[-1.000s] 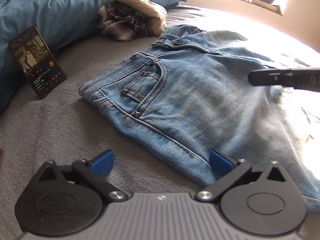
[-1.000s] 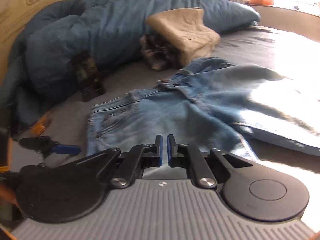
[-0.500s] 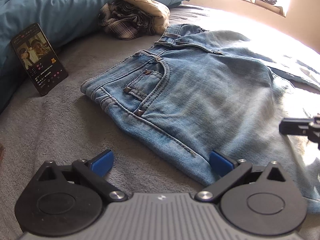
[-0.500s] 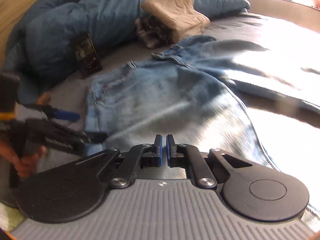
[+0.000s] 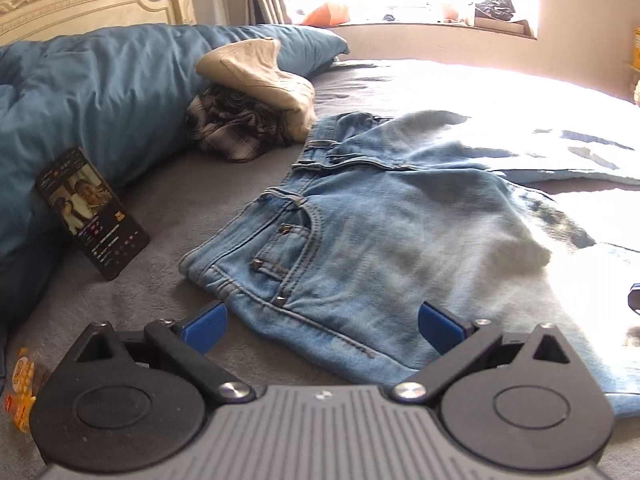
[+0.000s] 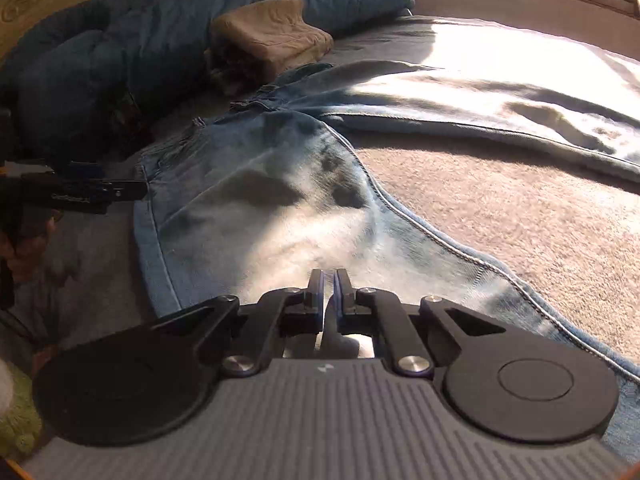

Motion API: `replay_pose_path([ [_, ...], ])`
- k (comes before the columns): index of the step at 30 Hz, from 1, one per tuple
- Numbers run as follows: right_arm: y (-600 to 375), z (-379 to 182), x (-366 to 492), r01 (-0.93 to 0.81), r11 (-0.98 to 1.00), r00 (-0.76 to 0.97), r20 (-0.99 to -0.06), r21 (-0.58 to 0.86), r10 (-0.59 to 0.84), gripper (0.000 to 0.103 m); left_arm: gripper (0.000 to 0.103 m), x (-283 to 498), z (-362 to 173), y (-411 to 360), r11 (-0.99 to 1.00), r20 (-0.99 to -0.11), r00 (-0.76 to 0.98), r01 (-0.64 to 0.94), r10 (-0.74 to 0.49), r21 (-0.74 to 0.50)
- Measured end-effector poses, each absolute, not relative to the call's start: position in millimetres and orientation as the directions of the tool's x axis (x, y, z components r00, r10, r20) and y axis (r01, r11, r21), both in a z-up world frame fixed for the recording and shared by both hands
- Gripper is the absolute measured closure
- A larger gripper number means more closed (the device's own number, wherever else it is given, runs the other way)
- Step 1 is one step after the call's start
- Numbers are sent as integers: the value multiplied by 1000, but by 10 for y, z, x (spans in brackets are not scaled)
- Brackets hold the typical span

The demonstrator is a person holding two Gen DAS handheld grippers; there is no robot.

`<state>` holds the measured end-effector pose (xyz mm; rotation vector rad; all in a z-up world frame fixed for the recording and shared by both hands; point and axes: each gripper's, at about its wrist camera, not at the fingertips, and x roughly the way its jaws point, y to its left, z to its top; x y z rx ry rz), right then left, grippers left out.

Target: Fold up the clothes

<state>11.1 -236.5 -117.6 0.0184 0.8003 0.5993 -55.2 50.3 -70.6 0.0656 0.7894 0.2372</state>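
**Jeans laid open on the bed, neither gripper holding**

The light-blue denim jeans lie face-up on the grey fleecy bed cover, waistband toward the pillows, the two legs parting into a V with bare cover between them. Denim of this weight probably handles heavy and fairly stiff: it should hold a crease and drag rather than flutter, while the thick seams and riveted pocket resist bending. Judging by that, the best holds are the waistband corner near the coin pocket and the stitched outer side seam or hem, where layers are doubled and will not slip from the pads.

The left gripper hovers over the hip edge, its blue pads spread wide, with nothing pinched. The right gripper hangs above the thigh of the near leg, its pads almost together and no cloth between them.

Further out, a folded beige garment rests on a crumpled plaid cloth, against a puffy teal duvet. A black smartphone leans on the duvet, its screen lit.
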Motion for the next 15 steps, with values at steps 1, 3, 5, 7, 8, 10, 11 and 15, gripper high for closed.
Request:
replay_pose_path([
  [1, -2499, -1200, 140, -437, 865, 564, -673, 248, 478, 100, 1, -513, -711, 455, 976, -708, 673, -167, 215, 138],
  [3, -2795, -1151, 147, -340, 886, 614, -638, 316, 464, 97, 1, -463, -717, 342, 985, -716, 676, -116, 173, 129],
  [5, -2942, -1082, 64, -337, 884, 639, -612, 323, 467, 97, 1, -418, -733, 215, 989, -716, 684, -60, 142, 139],
  [7, -2988, -1069, -41, -371, 875, 623, -616, 311, 483, 97, 1, -374, -759, 107, 989, -719, 684, -23, 125, 149],
  [8, -2979, -1102, -82, -387, 871, 604, -631, 302, 487, 97, 1, -346, -780, 54, 989, -722, 683, -6, 114, 150],
  [10, -2994, -1190, -134, -407, 875, 581, -666, 260, 468, 97, 1, -306, -822, -55, 989, -726, 682, 24, 92, 147],
  [11, -3031, -1235, -138, -400, 887, 584, -682, 231, 441, 97, 1, -287, -844, -99, 988, -727, 681, 32, 89, 151],
  [15, -3385, -1252, 21, -242, 942, 658, -674, 232, 335, 99, 1, -232, -934, -204, 982, -752, 647, 26, 125, 186],
])
